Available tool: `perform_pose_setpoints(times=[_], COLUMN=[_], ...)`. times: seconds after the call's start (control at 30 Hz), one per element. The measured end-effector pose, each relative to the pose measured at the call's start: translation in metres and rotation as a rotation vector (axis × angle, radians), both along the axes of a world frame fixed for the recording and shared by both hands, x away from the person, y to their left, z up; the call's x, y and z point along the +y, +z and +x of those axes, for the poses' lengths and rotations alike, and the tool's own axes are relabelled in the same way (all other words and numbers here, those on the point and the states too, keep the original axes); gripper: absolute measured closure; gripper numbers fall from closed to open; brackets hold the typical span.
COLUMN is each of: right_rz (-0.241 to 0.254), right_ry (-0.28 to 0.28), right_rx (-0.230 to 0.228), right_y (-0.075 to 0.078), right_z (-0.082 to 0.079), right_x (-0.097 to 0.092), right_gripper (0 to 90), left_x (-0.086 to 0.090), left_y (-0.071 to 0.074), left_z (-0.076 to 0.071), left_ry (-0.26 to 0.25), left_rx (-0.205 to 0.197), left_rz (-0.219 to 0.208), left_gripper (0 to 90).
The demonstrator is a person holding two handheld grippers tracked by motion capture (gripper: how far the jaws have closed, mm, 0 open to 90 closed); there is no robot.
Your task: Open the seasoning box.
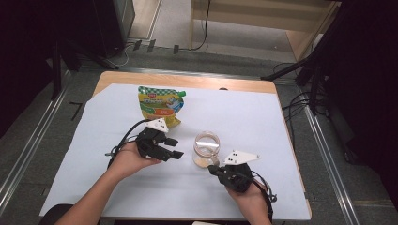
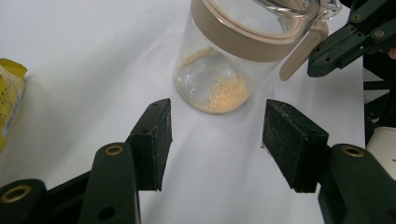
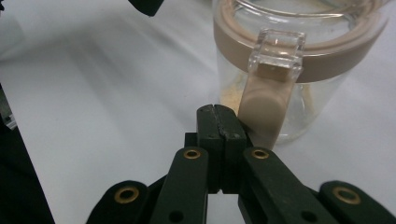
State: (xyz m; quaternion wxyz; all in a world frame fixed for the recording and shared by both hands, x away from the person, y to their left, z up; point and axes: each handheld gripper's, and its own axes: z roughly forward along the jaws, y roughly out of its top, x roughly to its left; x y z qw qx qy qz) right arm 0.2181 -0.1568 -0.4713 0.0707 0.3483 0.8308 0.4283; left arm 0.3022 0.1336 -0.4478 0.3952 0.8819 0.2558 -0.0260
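At mid-table the jar (image 1: 206, 149) stands upright, and the right gripper (image 3: 219, 122), clenched empty, nudges its latch (image 3: 266, 105), likely to flip it; the left gripper (image 2: 215, 140) waits released alongside, ready to steady.

Bright, even light; soft shadows; slight close-up blur.

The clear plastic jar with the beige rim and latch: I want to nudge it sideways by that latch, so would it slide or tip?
The clear plastic jar with the beige rim probably slides easily: it stands upright on a smooth white table cover. It looks light, with just a little tan powder at the bottom. Pushing high at the beige latch could tip it.
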Motion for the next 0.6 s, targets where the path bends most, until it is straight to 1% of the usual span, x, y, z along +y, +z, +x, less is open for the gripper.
perform_pose_setpoints(times=[0.03, 0.07, 0.13, 0.27, 0.4, 0.43, 0.53, 0.6], right_rz=[0.003, 0.003, 0.003, -0.003, -0.006, -0.004, 0.006, 0.004], right_ry=[-0.005, -0.002, 0.0, -0.002, -0.02, -0.03, -0.052, -0.058], right_rx=[0.007, 0.001, 0.001, 0.0, 0.008, 0.01, 0.035, 0.033], right_y=[0.0, 0.0, 0.0, 0.0, 0.001, 0.001, 0.001, 0.002], right_z=[0.0, 0.001, 0.002, 0.003, 0.005, 0.007, 0.01, 0.011], right_x=[-0.003, -0.004, -0.006, -0.01, -0.015, -0.02, -0.026, -0.03], right_gripper=[90.0, 90.0, 90.0, 90.0, 90.0, 90.0, 90.0, 90.0], left_x=[0.0, 0.0, 0.0, -0.001, -0.001, -0.001, -0.001, -0.002], left_y=[0.0, 0.0, 0.0, 0.0, 0.0, 0.001, 0.001, 0.001], left_z=[0.0, -0.001, -0.001, -0.001, -0.002, -0.002, -0.002, -0.003], left_ry=[-0.001, -0.003, -0.013, -0.014, -0.011, -0.009, -0.01, -0.012], left_rx=[0.001, 0.006, 0.001, -0.001, -0.006, -0.007, -0.009, -0.011], left_rz=[0.001, 0.001, 0.007, 0.008, 0.005, 0.005, 0.004, 0.002], left_gripper=[44.4, 45.3, 45.8, 45.9, 46.5, 46.8, 46.9, 46.9])
